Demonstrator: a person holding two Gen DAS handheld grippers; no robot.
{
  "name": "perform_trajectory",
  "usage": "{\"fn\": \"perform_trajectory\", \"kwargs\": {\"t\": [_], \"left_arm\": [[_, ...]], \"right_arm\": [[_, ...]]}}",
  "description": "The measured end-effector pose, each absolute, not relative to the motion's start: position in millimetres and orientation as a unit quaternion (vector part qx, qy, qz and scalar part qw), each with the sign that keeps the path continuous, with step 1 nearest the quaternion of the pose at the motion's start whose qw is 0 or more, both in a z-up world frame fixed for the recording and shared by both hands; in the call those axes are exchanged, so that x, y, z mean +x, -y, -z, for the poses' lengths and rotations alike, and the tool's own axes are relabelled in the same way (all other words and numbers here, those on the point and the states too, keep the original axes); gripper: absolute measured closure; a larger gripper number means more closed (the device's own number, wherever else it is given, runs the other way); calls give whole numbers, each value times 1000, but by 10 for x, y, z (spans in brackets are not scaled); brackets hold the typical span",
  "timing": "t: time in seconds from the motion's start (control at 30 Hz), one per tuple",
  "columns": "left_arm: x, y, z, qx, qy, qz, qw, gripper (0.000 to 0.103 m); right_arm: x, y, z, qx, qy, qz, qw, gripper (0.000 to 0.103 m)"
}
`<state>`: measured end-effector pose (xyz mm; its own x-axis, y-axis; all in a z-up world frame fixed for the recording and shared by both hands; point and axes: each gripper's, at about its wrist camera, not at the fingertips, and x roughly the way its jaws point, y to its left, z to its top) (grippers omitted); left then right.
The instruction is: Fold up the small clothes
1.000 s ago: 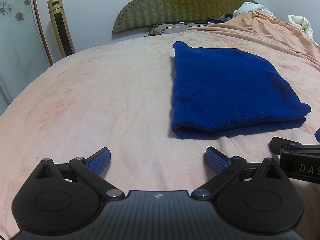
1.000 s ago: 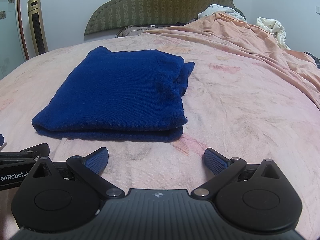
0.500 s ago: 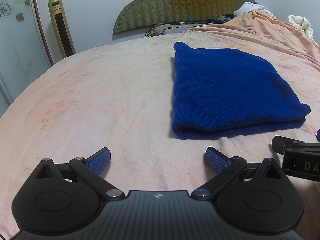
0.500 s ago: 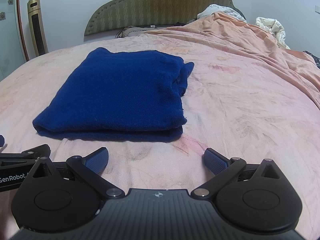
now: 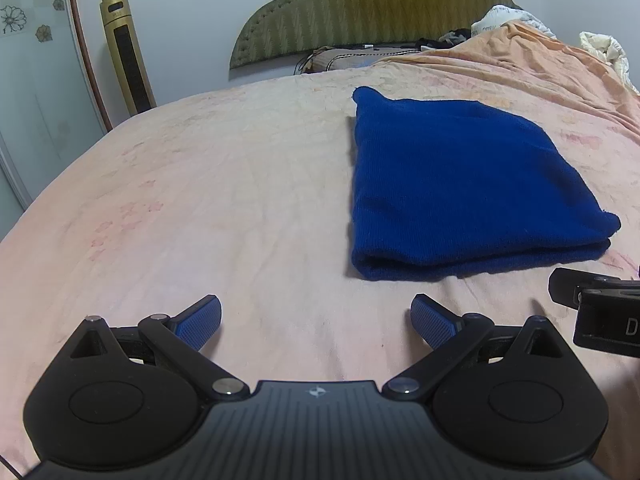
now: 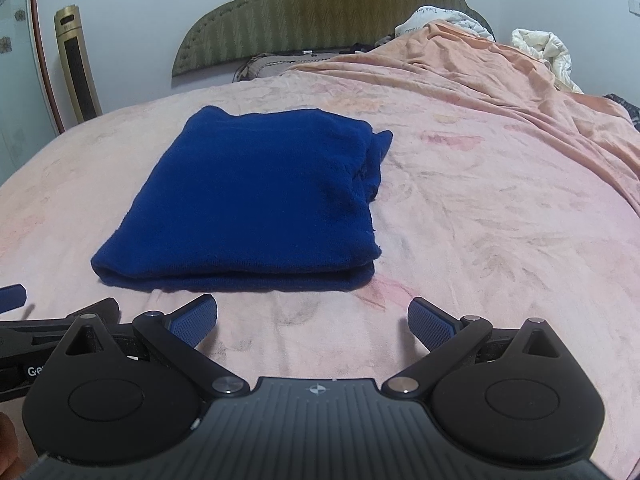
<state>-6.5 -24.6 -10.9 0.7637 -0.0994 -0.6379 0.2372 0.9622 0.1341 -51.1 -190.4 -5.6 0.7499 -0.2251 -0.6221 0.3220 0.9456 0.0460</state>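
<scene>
Two grippers: both low over the bed, side by side, short of the garment and apart from it.
Left gripper (image 5: 316,316): blue-padded fingers (image 5: 198,322) spread wide, nothing between them, bare sheet beneath.
Right gripper (image 6: 312,316): fingers (image 6: 430,324) likewise spread wide and holding nothing; near edge of the garment just ahead of the left finger.
Blue knit garment (image 6: 260,200): folded into a flat, roughly square stack, lying on the pink sheet (image 5: 200,200); thick folded edge toward the grippers, a loose layer peeking out at the far right corner.
Position by view: ahead and to the right in the left wrist camera (image 5: 460,184), ahead and slightly left in the right wrist camera.
Orange blanket (image 6: 500,80): rumpled along the right side of the bed, well apart from the garment.
Headboard (image 6: 320,12): green, padded, against the far wall.
Gold tower unit (image 5: 128,56): upright beside the bed at far left.
</scene>
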Motion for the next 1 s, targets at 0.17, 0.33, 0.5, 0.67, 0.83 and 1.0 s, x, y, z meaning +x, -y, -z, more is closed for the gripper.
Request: {"fn": "perform_trajectory", "kwargs": {"t": [0.17, 0.33, 0.5, 0.67, 0.83, 1.0], "left_arm": [[-68, 239, 101, 104, -333, 90, 933, 1], [-69, 247, 106, 105, -333, 90, 933, 1], [-66, 255, 108, 106, -335, 91, 932, 1], [-65, 255, 109, 105, -335, 91, 932, 1], [-68, 272, 111, 108, -334, 92, 932, 1], [-78, 275, 101, 109, -332, 92, 932, 1]], "right_arm": [[-519, 1902, 55, 79, -323, 146, 932, 0], [-528, 1915, 61, 82, -324, 145, 931, 0], [-527, 1903, 73, 80, -326, 143, 931, 0], [-529, 1895, 74, 79, -325, 142, 932, 0], [-529, 1891, 69, 78, -325, 141, 932, 0], [-527, 1884, 63, 76, -326, 138, 932, 0]]}}
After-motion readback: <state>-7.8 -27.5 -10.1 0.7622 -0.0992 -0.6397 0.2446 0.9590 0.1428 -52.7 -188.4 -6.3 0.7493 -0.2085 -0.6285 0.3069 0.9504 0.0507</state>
